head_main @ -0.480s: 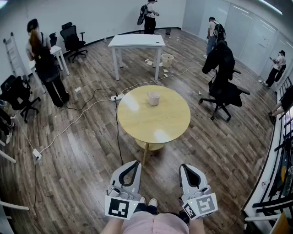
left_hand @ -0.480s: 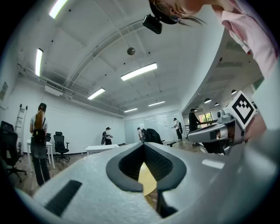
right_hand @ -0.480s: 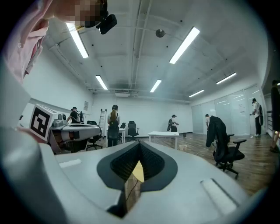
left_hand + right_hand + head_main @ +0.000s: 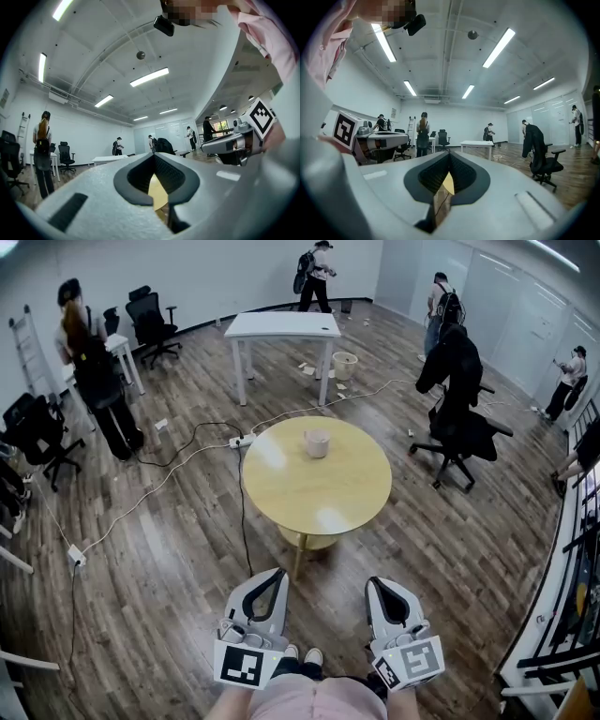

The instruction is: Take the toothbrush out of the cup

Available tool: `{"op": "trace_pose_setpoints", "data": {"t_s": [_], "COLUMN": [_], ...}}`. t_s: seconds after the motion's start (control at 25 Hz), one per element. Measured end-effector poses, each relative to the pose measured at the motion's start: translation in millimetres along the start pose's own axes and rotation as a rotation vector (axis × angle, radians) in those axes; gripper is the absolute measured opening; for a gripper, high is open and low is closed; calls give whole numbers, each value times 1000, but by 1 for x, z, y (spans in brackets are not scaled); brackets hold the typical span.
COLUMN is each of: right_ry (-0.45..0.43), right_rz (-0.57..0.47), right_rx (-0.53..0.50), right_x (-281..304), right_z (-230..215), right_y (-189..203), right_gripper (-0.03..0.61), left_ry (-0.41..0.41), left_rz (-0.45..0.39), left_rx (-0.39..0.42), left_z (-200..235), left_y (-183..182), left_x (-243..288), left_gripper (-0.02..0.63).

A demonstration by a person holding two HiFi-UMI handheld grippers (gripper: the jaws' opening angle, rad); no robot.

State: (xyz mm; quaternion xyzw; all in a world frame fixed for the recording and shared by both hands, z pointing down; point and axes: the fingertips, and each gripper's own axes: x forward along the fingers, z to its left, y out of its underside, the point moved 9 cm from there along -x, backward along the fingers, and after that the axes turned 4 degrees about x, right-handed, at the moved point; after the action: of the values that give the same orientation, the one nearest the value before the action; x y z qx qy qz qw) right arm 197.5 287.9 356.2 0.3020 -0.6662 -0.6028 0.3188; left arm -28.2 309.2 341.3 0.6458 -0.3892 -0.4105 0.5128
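Your left gripper [image 4: 272, 576] and right gripper [image 4: 380, 582], both jaws together, empty, well apart from the round worktop [image 4: 281, 493], its cup [image 4: 317, 443] only in head view.

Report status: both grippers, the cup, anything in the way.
Left gripper and right gripper shut, empty, near the body. Cup on round table ahead, untouched; toothbrush too small to see. Cable on floor beside the table.
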Motion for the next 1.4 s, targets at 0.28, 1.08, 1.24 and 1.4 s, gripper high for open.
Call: {"op": "trace_pose_setpoints", "data": {"t_s": [0.28,1.08,1.24,1.4], "right_ry": [-10,-53,-40,-19], "right_rz": [0,39,33,22], "right_rx": [5,18,28,42], "right_x": [-3,51,101,143], "right_z": [-1,-40,-56,-67], "right_y": [3,25,18,7], "right_gripper": [6,8,7,7], "left_ry": [-7,-57,-34,-3], "left_rz": [7,59,46,52], "left_rx": [-1,-29,-18,3], "left_z": [-2,22,57,91], "left_y": [3,39,44,46], "left_x": [-2,45,86,123], "left_gripper": [-3,-3,-3,-3]}}
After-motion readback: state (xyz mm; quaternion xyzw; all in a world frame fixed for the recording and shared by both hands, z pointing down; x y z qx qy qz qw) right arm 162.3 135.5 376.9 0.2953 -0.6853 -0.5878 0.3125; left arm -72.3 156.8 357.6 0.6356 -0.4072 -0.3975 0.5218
